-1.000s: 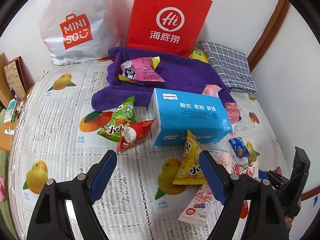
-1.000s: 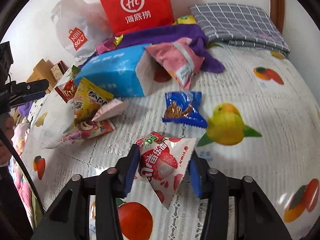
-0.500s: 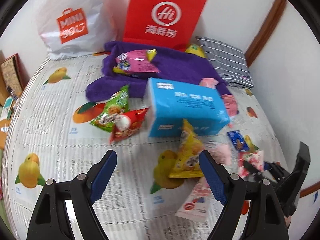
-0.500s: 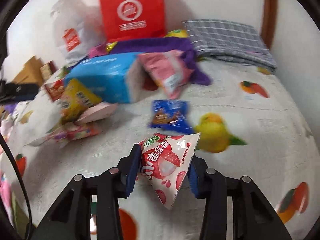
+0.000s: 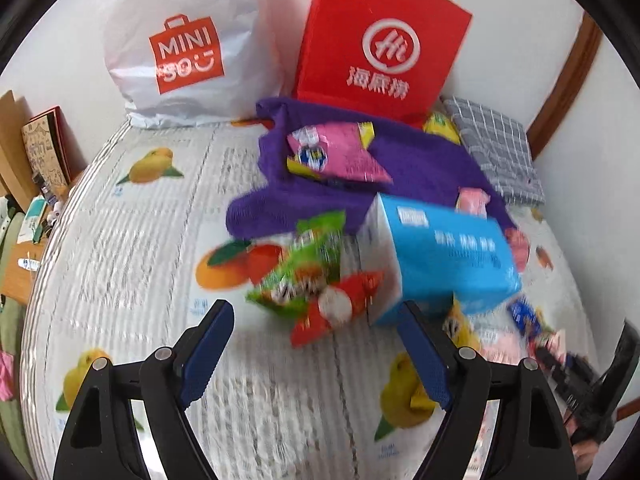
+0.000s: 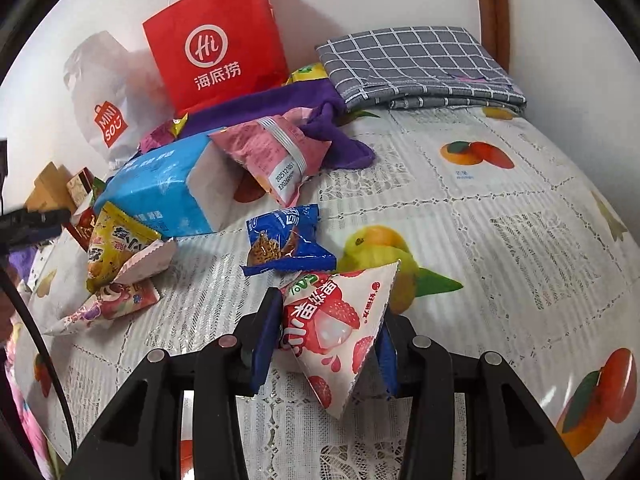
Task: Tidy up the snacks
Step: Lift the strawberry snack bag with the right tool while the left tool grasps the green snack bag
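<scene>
My right gripper (image 6: 326,334) has just closed its jaws on a white lychee snack packet (image 6: 340,328), holding it just above the fruit-print cloth (image 6: 500,216). A blue packet (image 6: 286,240) lies just beyond it. My left gripper (image 5: 316,344) is wide and holds nothing; green (image 5: 302,268) and red (image 5: 340,306) packets lie ahead of it, beside a blue tissue pack (image 5: 448,256).
</scene>
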`<state>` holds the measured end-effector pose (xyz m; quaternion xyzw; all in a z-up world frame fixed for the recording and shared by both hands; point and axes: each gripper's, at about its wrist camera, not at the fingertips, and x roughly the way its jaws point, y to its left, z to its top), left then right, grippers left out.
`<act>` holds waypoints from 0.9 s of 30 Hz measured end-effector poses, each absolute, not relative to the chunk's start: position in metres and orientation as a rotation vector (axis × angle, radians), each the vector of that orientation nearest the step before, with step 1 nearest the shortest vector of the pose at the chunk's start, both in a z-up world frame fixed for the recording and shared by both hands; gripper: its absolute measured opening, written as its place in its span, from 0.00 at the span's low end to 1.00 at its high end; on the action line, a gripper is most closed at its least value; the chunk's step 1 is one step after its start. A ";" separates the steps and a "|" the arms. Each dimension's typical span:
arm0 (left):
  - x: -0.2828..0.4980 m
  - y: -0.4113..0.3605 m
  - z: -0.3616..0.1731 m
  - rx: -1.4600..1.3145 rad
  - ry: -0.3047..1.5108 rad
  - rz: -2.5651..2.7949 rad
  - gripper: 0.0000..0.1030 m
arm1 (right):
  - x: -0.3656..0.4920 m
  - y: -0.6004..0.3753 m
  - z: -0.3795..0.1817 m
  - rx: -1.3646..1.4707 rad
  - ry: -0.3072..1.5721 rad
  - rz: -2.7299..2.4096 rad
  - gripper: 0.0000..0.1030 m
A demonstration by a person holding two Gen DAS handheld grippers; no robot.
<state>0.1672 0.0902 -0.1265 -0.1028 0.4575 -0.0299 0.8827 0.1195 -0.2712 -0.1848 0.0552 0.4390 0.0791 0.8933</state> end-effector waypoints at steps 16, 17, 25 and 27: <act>0.232 0.087 -0.176 -0.185 1.098 -0.106 0.52 | 0.120 -0.264 -0.186 0.060 0.917 0.157 0.45; 0.229 0.086 -0.177 -0.180 1.083 -0.107 0.49 | 0.120 -0.263 -0.186 0.052 0.916 0.155 0.45; 0.197 0.085 -0.167 -0.199 1.039 -0.134 0.41 | 0.118 -0.265 -0.185 0.057 0.911 0.156 0.45; 0.186 0.086 -0.160 -0.215 1.018 -0.139 0.41 | 0.118 -0.268 -0.184 0.081 0.904 0.163 0.42</act>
